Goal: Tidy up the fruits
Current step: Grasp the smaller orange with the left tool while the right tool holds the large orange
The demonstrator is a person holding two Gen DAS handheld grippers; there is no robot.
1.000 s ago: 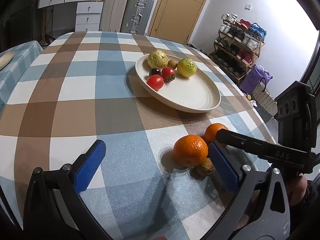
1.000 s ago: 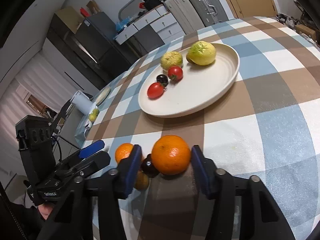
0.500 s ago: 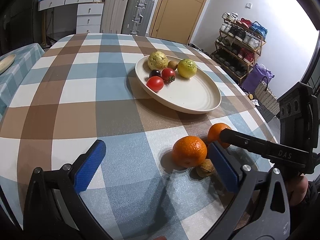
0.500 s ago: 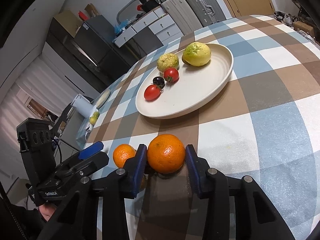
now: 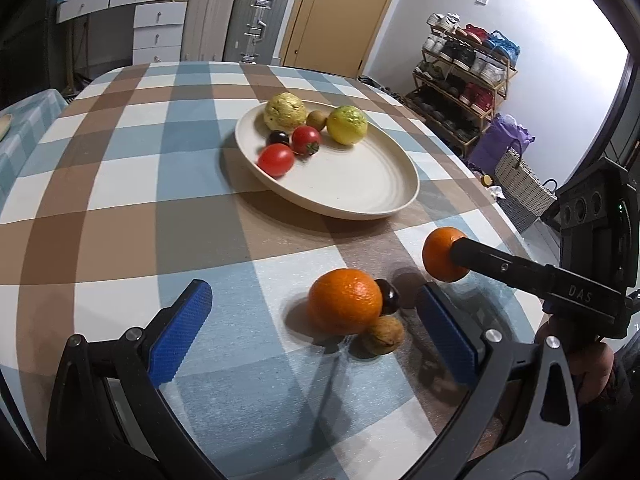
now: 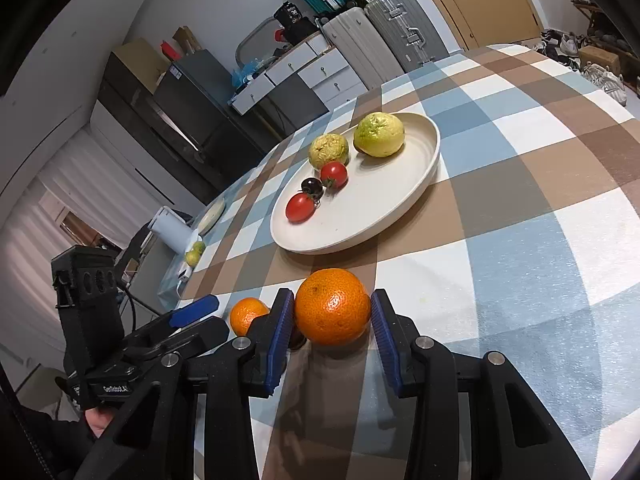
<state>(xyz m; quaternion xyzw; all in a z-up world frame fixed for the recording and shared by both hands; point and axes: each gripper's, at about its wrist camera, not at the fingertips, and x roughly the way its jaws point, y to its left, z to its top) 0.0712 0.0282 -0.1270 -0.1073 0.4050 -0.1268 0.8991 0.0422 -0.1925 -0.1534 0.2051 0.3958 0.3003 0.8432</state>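
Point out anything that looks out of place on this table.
Nothing is spilled or damaged. Three fruits sit loose on the tablecloth short of the plate: an orange, a dark plum and a brown walnut-like one. The right gripper holds another orange.

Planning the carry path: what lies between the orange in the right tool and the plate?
Only bare checked tablecloth, as the right wrist view shows: nothing stands between the orange in the right tool and the plate.

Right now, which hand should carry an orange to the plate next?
The right one, probably. The right gripper already has an orange squeezed between its pads, lifted off the cloth, facing the plate. The left gripper hangs open and holds nothing.
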